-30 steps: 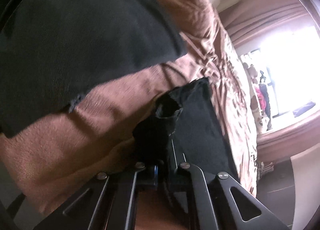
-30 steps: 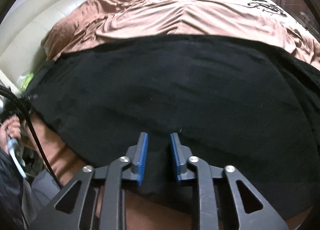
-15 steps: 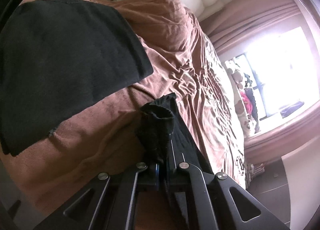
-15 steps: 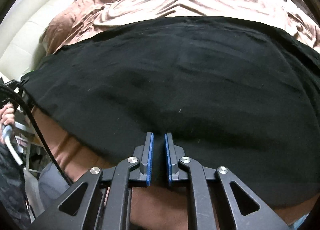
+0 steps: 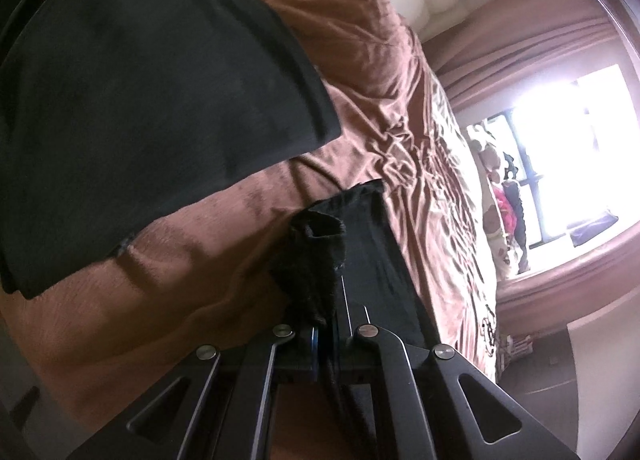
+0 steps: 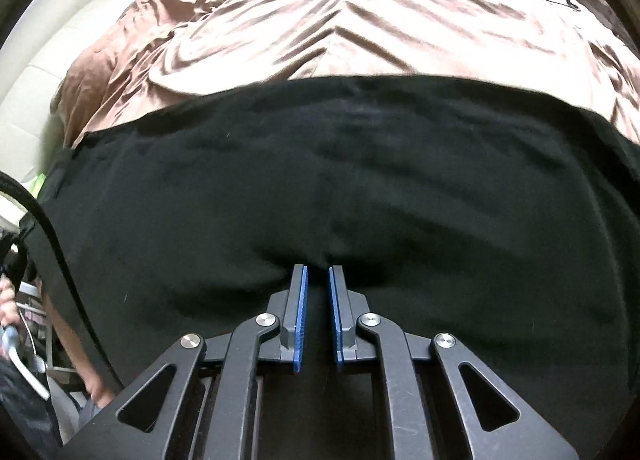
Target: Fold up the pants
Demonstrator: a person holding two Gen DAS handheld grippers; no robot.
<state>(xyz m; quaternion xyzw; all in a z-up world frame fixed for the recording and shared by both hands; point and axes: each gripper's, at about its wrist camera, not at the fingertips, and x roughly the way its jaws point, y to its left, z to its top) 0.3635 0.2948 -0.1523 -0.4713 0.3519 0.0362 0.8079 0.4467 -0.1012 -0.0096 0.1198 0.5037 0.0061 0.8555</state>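
- The left gripper (image 5: 326,334) is closed tightly on a bunched end of the black pants (image 5: 316,256).
- The right gripper (image 6: 318,272) has just been closing and now pinches a fold of the pants (image 6: 340,188).
- The pants lie spread on the brown bed cover (image 6: 340,20).

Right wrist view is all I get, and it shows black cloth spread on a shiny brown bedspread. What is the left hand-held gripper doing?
Observer: The left hand-held gripper is shut on a bunched end of the black pants.
Operator: Is that end lying flat like the cloth I see?
Observer: No, it is crumpled into a lump above the bedspread, with a narrow strip trailing beside it.
Operator: Anything else black on the bed over there?
Observer: A broad flat panel lies farther up the bed; whether it joins the pinched end I cannot tell.
Operator: And beyond the bed?
Observer: A bright window framed by curtains.
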